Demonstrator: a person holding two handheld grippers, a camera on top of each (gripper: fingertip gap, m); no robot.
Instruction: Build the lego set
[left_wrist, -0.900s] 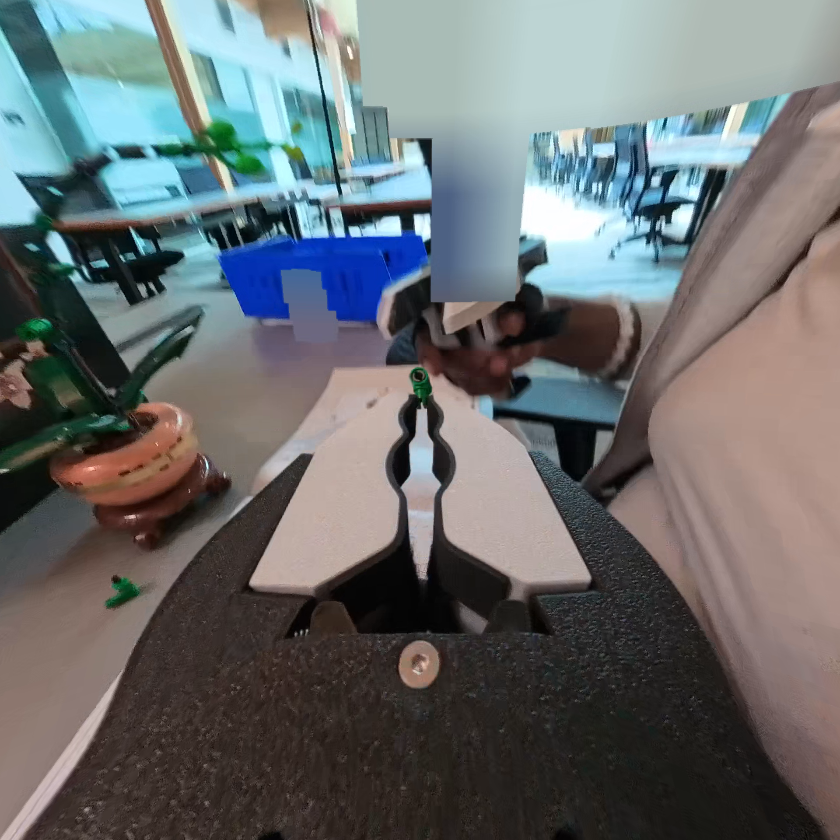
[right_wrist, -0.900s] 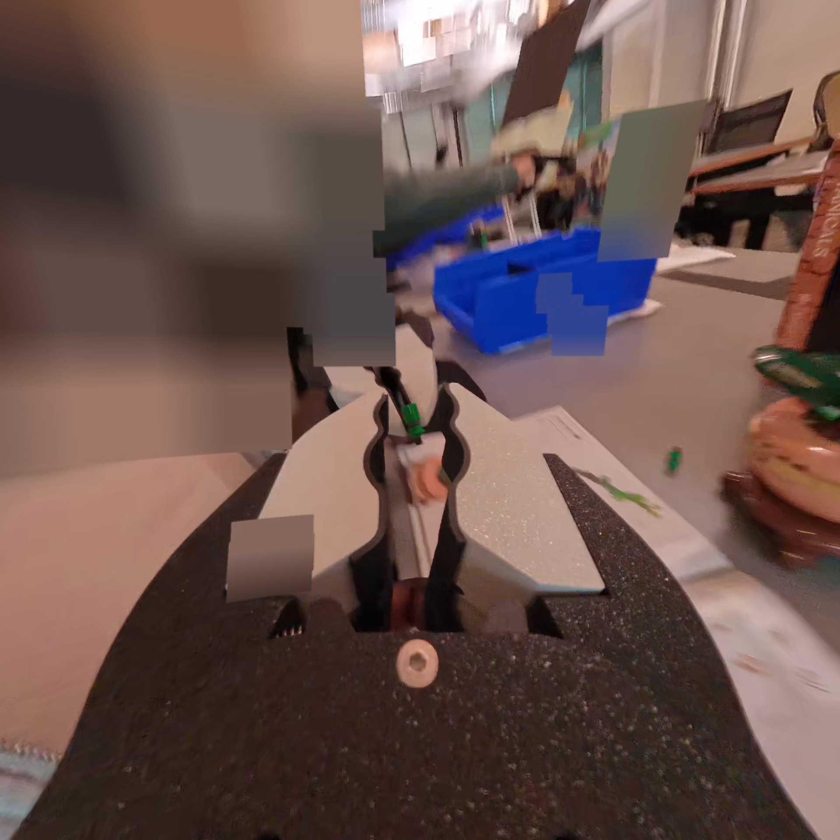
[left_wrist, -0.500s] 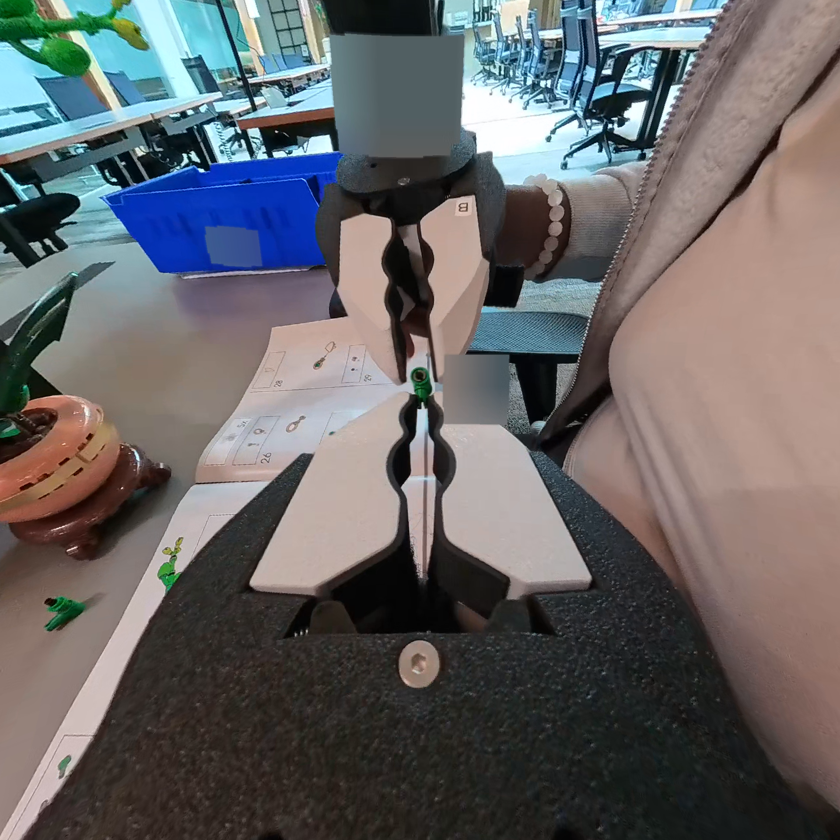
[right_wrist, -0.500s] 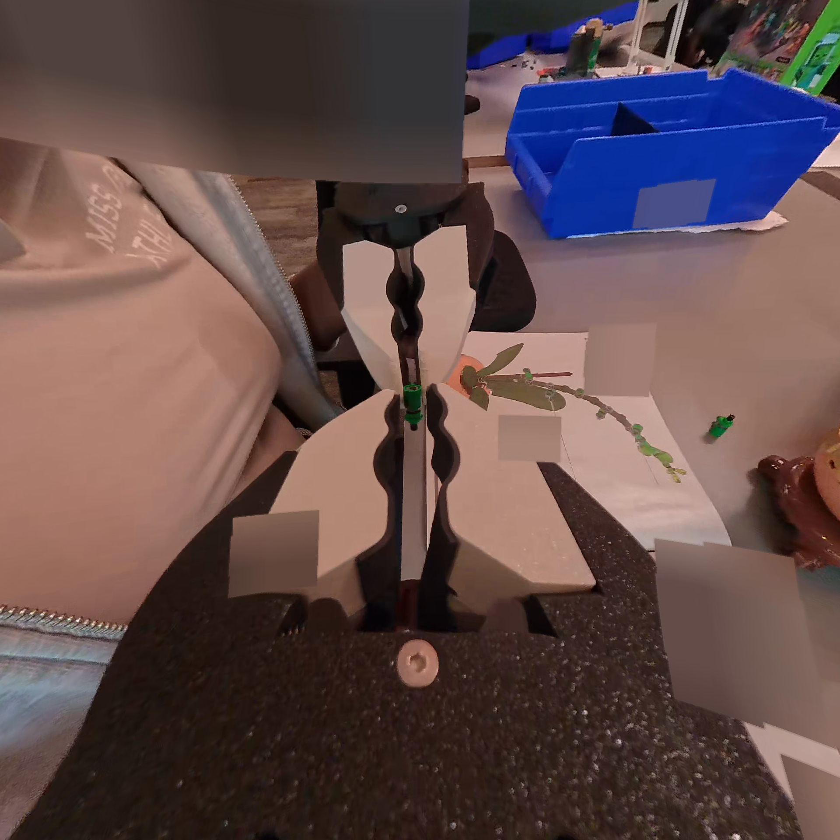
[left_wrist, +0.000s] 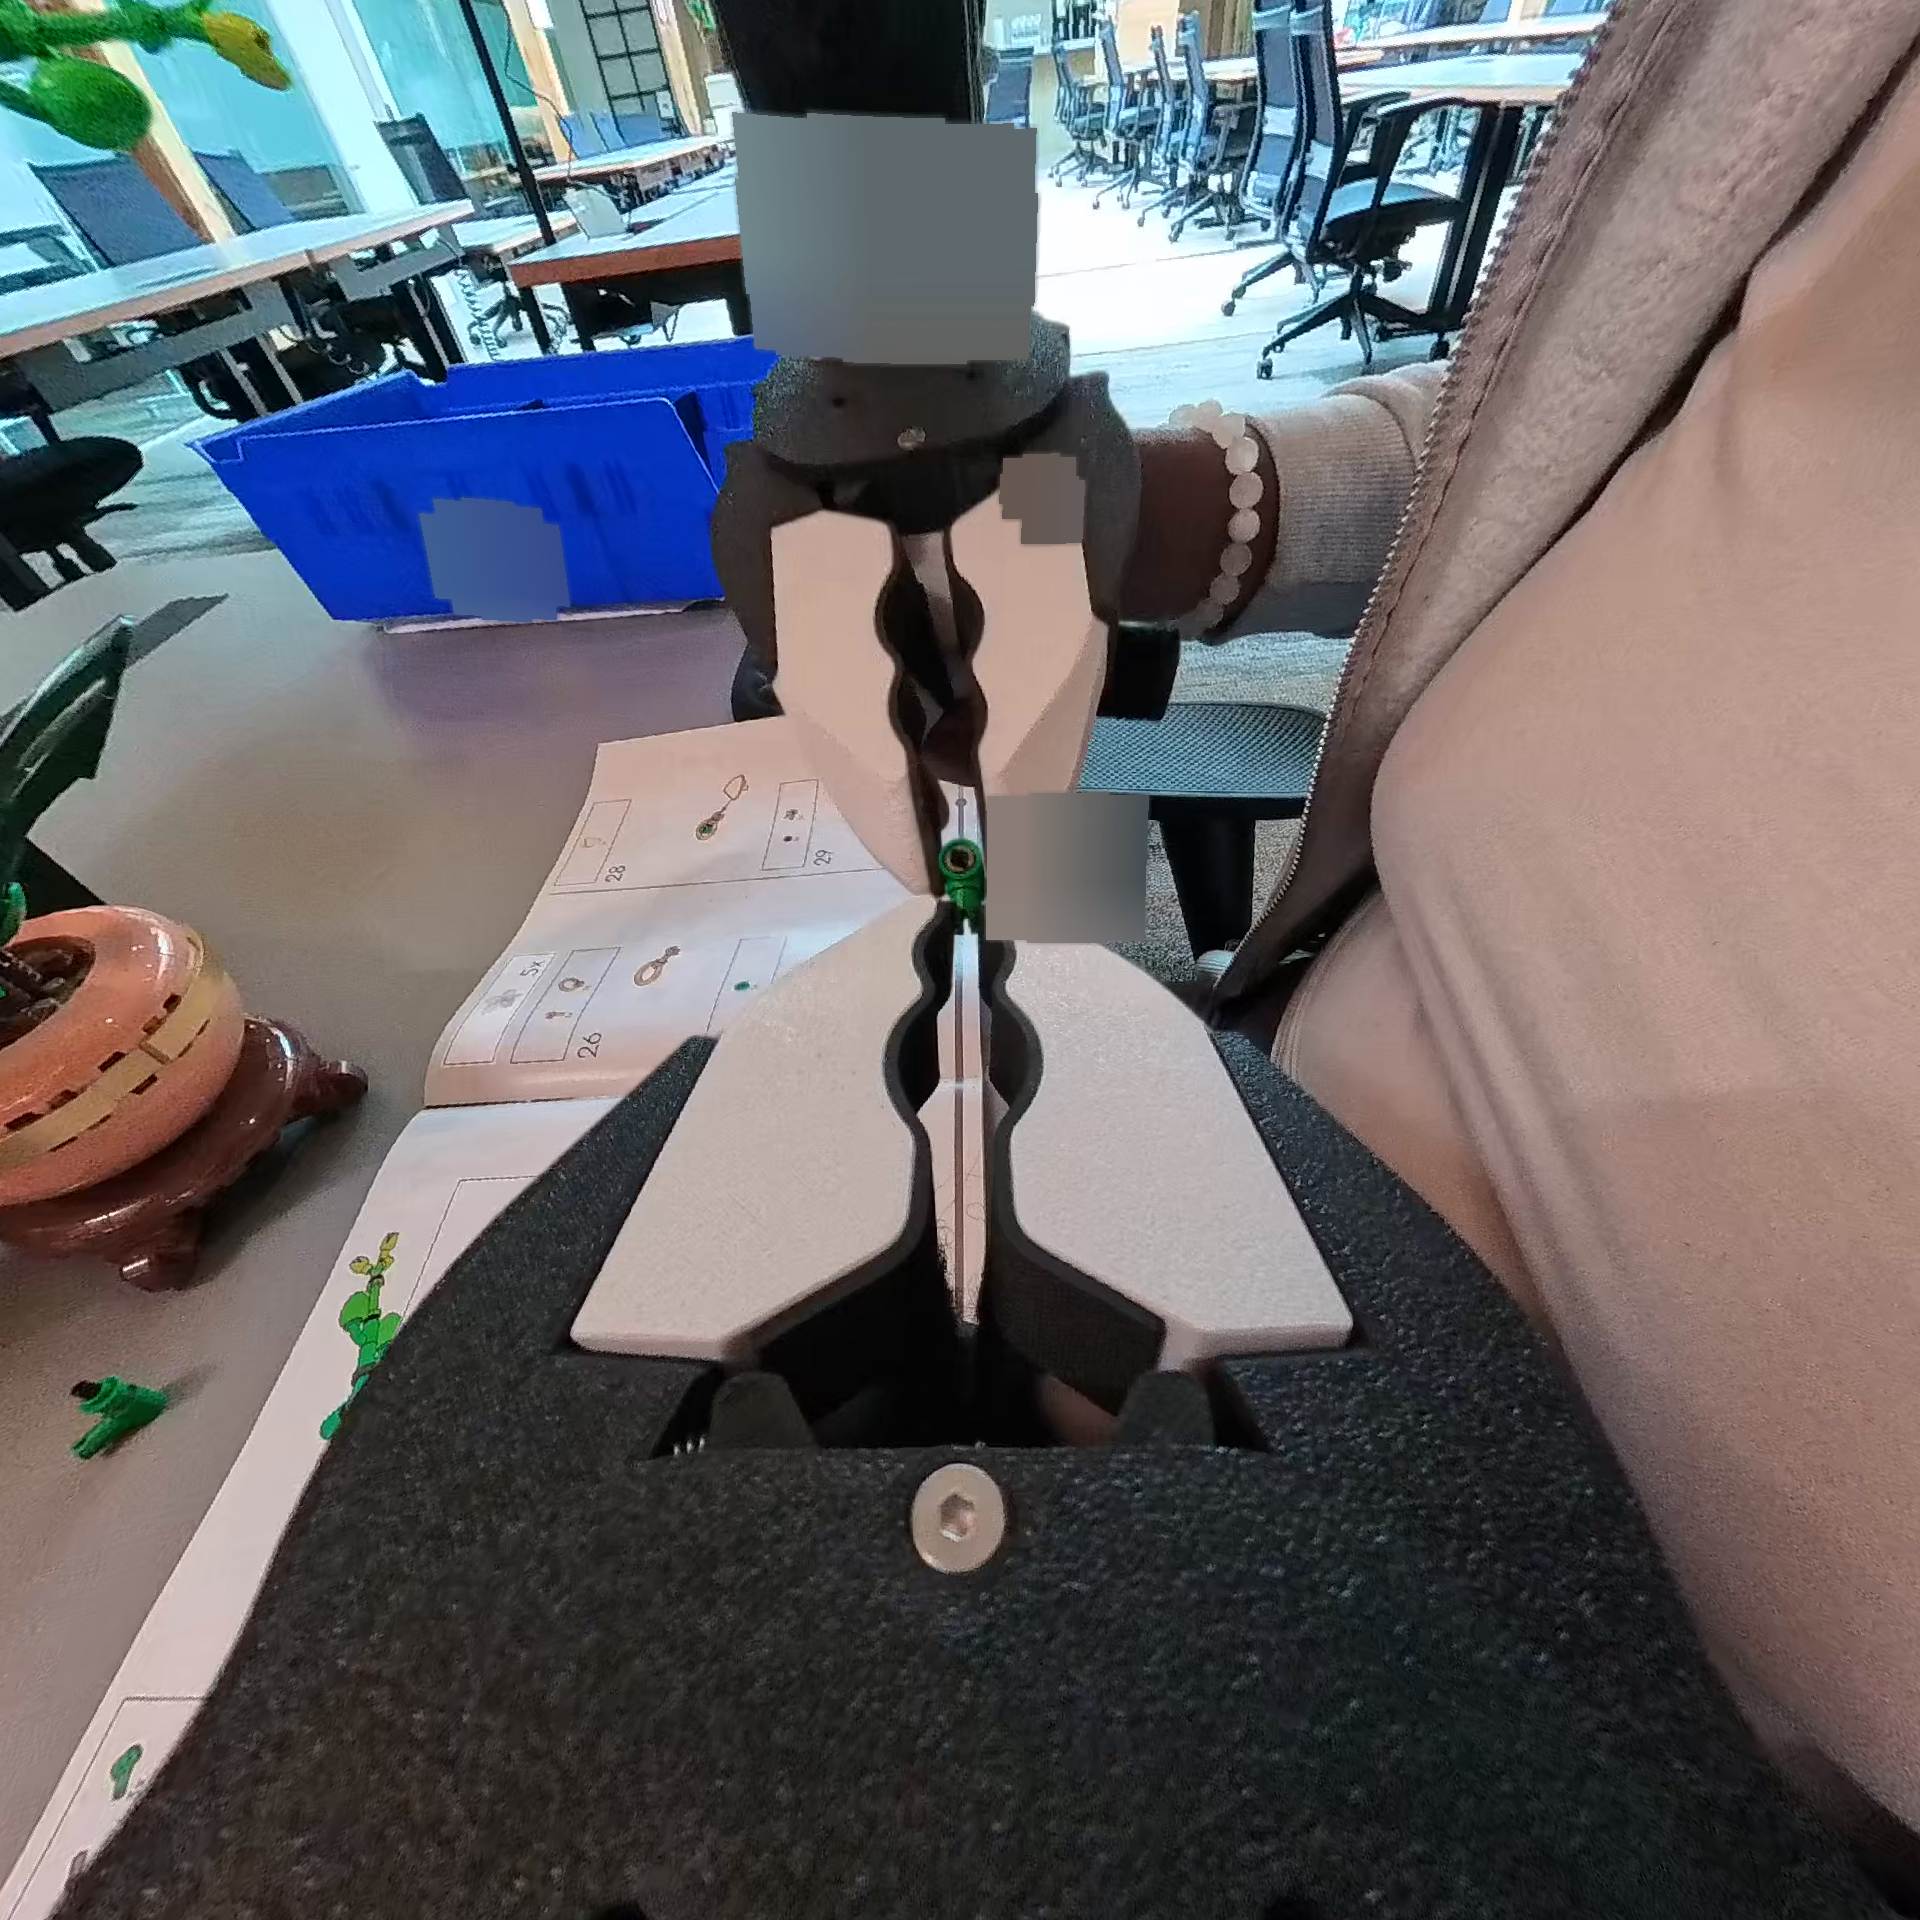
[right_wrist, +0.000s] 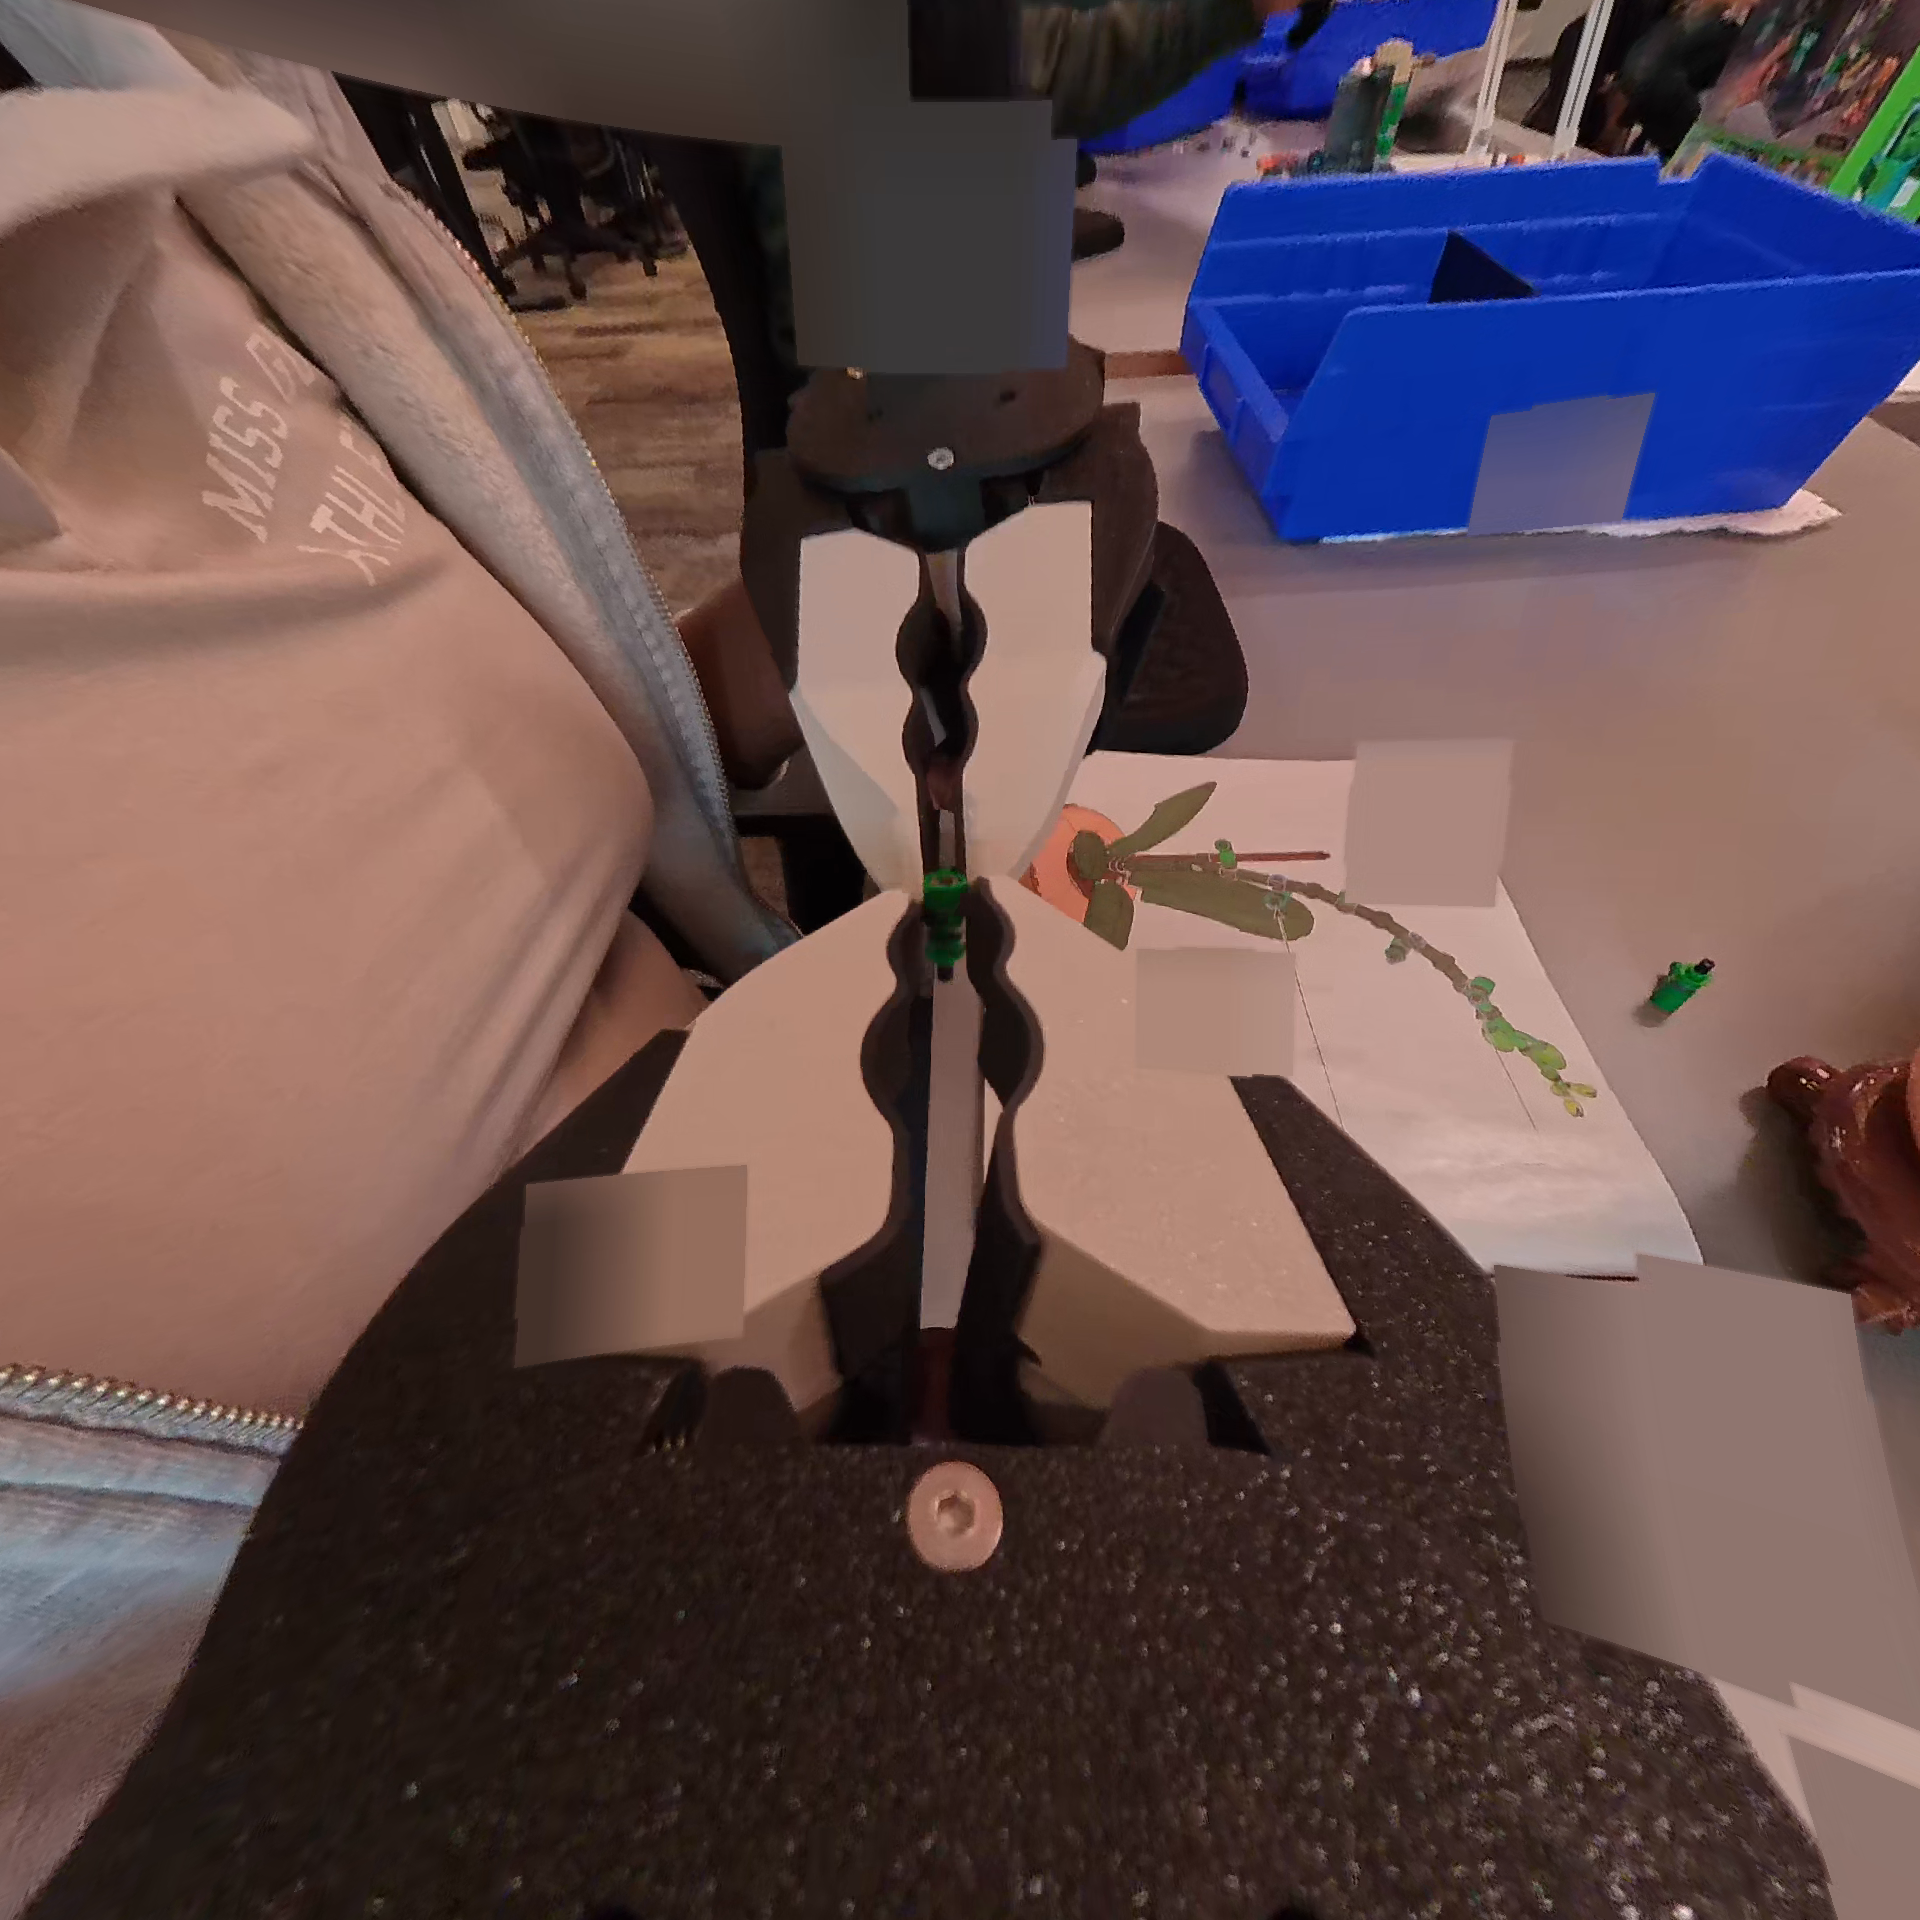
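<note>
Left gripper (left_wrist: 958, 914) pinches green piece (left_wrist: 961, 871); right gripper (right_wrist: 943, 914) pinches green stack (right_wrist: 943, 914). Tips meet nose-to-nose above manual (left_wrist: 665, 904), likely to align, press-join pieces.

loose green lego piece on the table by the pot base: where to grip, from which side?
Take the loose green piece across its barrel-shaped body, coming straight down from above. It lies on its side on bare table, a thinner dark pin at one end; the brown pot base crowds one side. Both hand-held grippers are busy.
</note>
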